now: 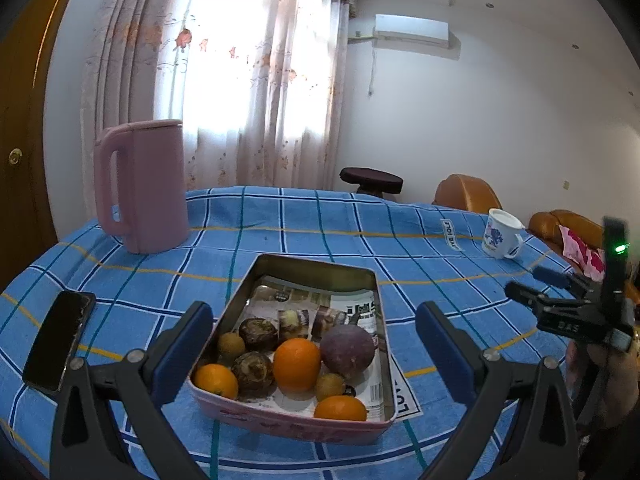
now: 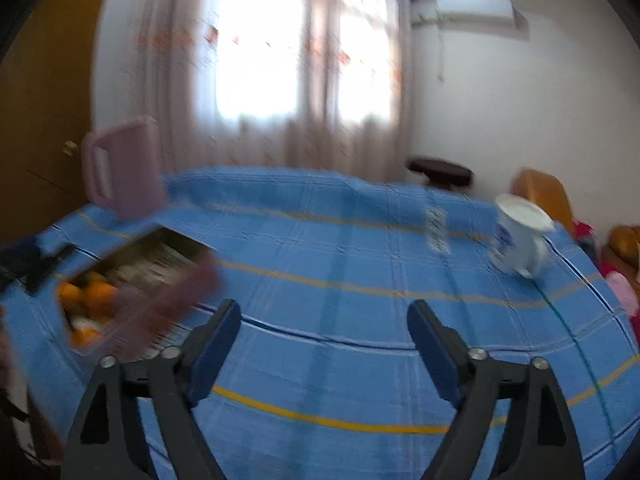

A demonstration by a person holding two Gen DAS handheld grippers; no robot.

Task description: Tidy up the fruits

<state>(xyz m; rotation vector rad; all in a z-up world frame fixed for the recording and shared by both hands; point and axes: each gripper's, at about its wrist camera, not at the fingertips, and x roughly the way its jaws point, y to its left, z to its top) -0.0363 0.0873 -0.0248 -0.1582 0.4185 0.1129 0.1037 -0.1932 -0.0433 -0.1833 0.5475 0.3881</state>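
1. My left tongs point(image 1: 314, 338) are spread wide with nothing between them, hanging just above the near end of the tin box point(image 1: 256, 280), one blue pad to each side of it.
2. The tin box sits on the surface, on a blue checked cloth point(image 1: 400, 248); its bottom is lined with printed paper and its near wall is pink.
3. All the fruit is gathered at the near end of the box: a large orange point(image 1: 297, 364) in the middle, a purple passion fruit point(image 1: 347, 352) touching it on the right, and two smaller oranges point(image 1: 216, 380), one at the near left corner and one against the near wall.
4. Two dark brown knobbly fruits point(image 1: 253, 373) lie to the left of the large orange, one behind the other, and two small tan round fruits point(image 1: 232, 345) sit among them; I cannot tell their kind.
5. My right tongs point(image 2: 324, 344) are also wide apart and hold nothing, over bare cloth well to the right of the box; this view is blurred.
6. A black phone point(image 1: 60, 344) lies on the cloth left of the box, a pink kettle point(image 1: 146, 186) stands at the far left, and a white mug point(image 1: 500, 234) with a blue print stands at the far right.
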